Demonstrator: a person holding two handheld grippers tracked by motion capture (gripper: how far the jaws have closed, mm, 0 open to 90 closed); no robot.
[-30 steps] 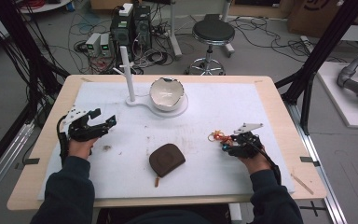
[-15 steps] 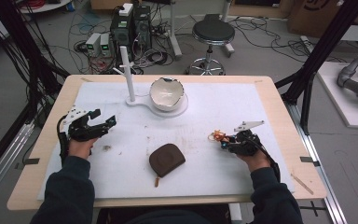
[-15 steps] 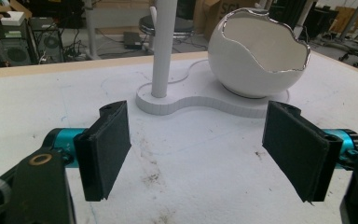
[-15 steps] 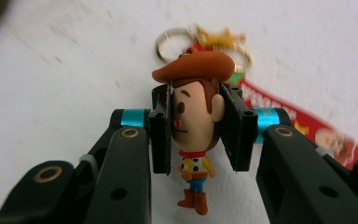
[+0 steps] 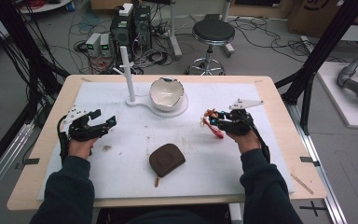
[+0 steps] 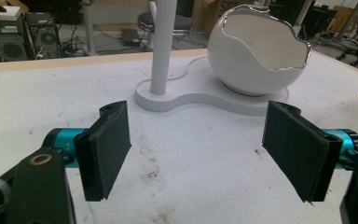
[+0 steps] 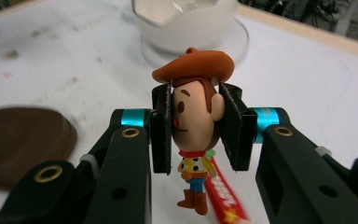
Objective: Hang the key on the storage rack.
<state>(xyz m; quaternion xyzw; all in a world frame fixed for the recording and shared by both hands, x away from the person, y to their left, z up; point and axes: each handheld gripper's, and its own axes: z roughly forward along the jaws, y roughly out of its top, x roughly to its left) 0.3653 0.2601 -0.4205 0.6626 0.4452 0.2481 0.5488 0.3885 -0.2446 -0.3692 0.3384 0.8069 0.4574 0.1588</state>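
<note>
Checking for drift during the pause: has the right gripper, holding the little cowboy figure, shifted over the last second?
No. The right gripper keeps its spot right of the white eggshell-shaped bowl, clamped on the cowboy figure.

Smooth, matt plastic or rubber on the cowboy figure (image 7: 193, 135), with a glossy red strap. Matt black pads and shiny teal metal collars on the right hand-held gripper (image 7: 195, 128). Glossy white ceramic on the eggshell bowl (image 6: 258, 49). Soft brown leather-like pouch (image 5: 167, 159) near the table's front edge. Scuffed matt white sheet (image 5: 261, 163) over pale wood table (image 5: 303, 140).
</note>
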